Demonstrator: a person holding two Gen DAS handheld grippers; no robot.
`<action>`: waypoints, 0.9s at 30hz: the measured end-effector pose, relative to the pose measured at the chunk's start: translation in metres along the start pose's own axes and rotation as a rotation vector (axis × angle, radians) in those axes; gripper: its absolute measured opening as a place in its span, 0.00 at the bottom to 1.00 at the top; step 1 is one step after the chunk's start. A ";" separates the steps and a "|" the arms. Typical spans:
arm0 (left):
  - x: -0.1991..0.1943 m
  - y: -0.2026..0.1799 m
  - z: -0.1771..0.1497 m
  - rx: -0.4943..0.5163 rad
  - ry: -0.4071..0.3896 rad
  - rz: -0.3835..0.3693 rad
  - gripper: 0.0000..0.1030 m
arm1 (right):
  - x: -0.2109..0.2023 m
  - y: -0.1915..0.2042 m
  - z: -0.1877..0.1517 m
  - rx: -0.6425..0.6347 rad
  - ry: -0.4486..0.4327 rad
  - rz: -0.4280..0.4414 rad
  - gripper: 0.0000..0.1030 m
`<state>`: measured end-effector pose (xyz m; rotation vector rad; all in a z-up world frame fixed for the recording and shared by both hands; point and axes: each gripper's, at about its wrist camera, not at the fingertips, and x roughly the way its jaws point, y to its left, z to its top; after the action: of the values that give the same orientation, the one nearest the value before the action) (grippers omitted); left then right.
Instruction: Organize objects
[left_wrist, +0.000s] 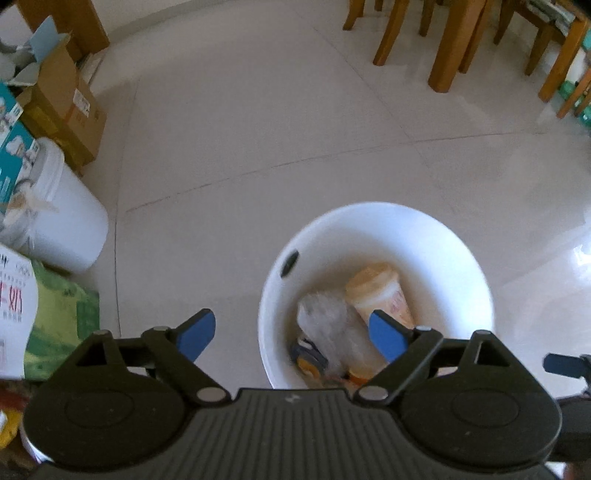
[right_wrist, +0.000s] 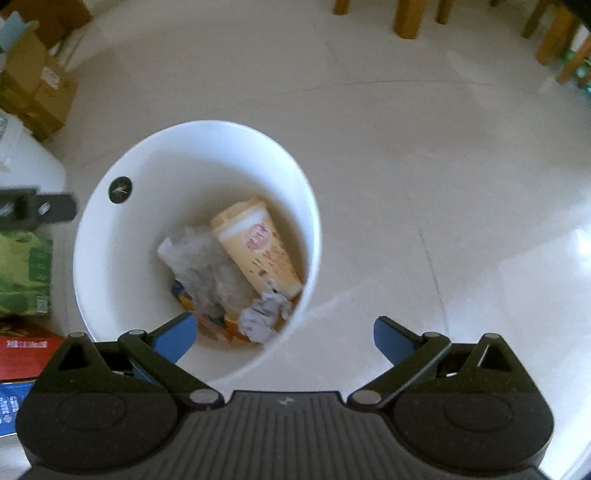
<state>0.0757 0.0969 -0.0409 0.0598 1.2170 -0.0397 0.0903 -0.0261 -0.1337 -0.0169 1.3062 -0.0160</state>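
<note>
1. Jaws. Both pairs stand wide apart and grasp nothing: the left gripper (left_wrist: 293, 338) and the right gripper (right_wrist: 284, 338) each show bare blue pads with only floor or bucket between them.
2. Receptacle. A white bucket (right_wrist: 122, 266) stands on the tiled floor (right_wrist: 406, 166), upright and uncovered, which suits it as the collecting point for loose items dropped from above.
3. Contents. Inside lie a yellow cup (right_wrist: 260, 247) on its side, a crumpled grey wad (right_wrist: 212, 271), a smaller wad of tissue (right_wrist: 264, 314) and some orange-and-blue wrappers at the bottom, too jumbled to identify.
4. Relation to the jaws. In the left wrist view the bucket sits under the right-hand pad, the cup just beyond it; in the right wrist view it lies under the left-hand pad. Both grippers therefore appear to hover above its rim, pointing steeply downward.
5. Surroundings. Cardboard boxes (left_wrist: 70, 107) and a lidded white tub (left_wrist: 62, 221) stand well apart, at the left.
</note>
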 end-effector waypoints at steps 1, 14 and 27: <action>-0.006 -0.001 -0.005 -0.008 -0.001 0.000 0.88 | -0.005 0.001 -0.004 -0.005 -0.005 -0.012 1.00; -0.057 0.003 -0.055 -0.024 0.018 0.063 0.88 | -0.064 0.012 -0.031 -0.011 -0.052 -0.078 1.00; -0.085 0.006 -0.064 -0.029 0.020 0.075 0.88 | -0.092 0.025 -0.039 -0.020 -0.076 -0.054 1.00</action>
<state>-0.0129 0.1070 0.0172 0.0803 1.2341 0.0446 0.0287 0.0008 -0.0561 -0.0689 1.2300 -0.0476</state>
